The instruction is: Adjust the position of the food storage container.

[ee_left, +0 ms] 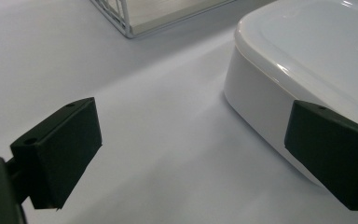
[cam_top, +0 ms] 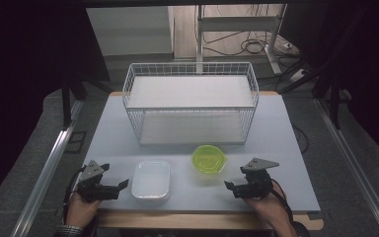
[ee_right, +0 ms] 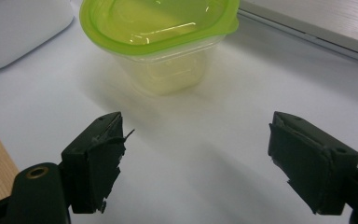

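A white rectangular container (cam_top: 151, 179) with a lid lies near the table's front, left of centre; it also shows in the left gripper view (ee_left: 307, 60). To its right stands a clear tub with a green lid (cam_top: 208, 159), seen close ahead in the right gripper view (ee_right: 161, 42). My left gripper (cam_top: 121, 186) rests at the front left, open, its jaws pointing at the white container's side with nothing between them (ee_left: 191, 158). My right gripper (cam_top: 230, 186) sits at the front right, open and empty (ee_right: 196, 163), facing the green-lidded tub.
A white wire basket rack (cam_top: 190, 101) with two shelves stands at the back centre of the grey table mat (cam_top: 276, 148). The wooden table edge (cam_top: 177, 219) runs along the front. Metal rails flank the table on both sides.
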Tool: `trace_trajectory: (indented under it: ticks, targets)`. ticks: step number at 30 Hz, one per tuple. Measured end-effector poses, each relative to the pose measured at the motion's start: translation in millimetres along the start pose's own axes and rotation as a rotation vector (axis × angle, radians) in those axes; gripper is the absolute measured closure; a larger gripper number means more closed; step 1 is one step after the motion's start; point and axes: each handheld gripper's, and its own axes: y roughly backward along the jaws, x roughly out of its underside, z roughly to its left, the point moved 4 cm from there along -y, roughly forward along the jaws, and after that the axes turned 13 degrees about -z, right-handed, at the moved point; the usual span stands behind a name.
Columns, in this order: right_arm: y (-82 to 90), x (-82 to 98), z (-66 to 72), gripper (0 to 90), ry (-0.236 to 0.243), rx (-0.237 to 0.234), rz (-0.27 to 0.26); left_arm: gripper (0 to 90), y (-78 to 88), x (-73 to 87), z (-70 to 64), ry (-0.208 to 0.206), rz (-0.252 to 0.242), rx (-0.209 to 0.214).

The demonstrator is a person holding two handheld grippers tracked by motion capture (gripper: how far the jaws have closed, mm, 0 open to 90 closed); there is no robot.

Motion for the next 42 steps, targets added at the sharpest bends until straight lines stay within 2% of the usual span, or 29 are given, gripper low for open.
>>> trace_trajectory:
  ticks: [3, 7, 16, 22, 25, 32, 36, 39, 42]
  targets:
    - [0.5, -1.2, -0.1, 19.8, -0.002, 0.001, -0.004, 3.3, 0.1, -0.2, 0.1, 0.001, -0.002, -0.001]
    - [4.6, -6.8, -3.2, 26.4, -0.004, -0.017, -0.025, 3.4, 0.8, -1.1, 0.3, 0.003, -0.011, -0.005]
    - [5.9, -18.6, -3.8, 30.1, -0.015, -0.042, -0.010, 3.3, -0.2, -1.3, -0.1, -0.008, -0.010, -0.012]
    - [6.1, -30.2, -1.9, 37.7, 0.001, -0.059, -0.004, 3.3, 1.0, -1.3, 1.2, -0.002, -0.013, -0.020]
    - [4.9, -35.5, -1.4, 47.0, 0.005, -0.071, 0.006, 3.3, 1.1, -1.1, 1.5, -0.002, -0.014, -0.023]
    - [-4.8, -47.3, 2.8, 72.4, 0.066, -0.108, 0.037, 3.3, 1.0, -0.8, 1.1, -0.005, -0.009, -0.022]
    - [-12.8, -53.4, 4.5, 84.7, 0.076, -0.120, 0.039, 3.3, 1.0, -0.9, 1.0, -0.007, -0.009, -0.023]
    - [-20.7, -59.5, 7.9, 89.5, 0.083, -0.142, 0.041, 3.3, 0.8, -0.8, 0.7, -0.008, -0.008, -0.024]
    - [-29.7, -65.0, 13.1, 89.7, 0.095, -0.165, 0.044, 3.3, 0.5, -0.7, 0.4, -0.011, -0.008, -0.023]
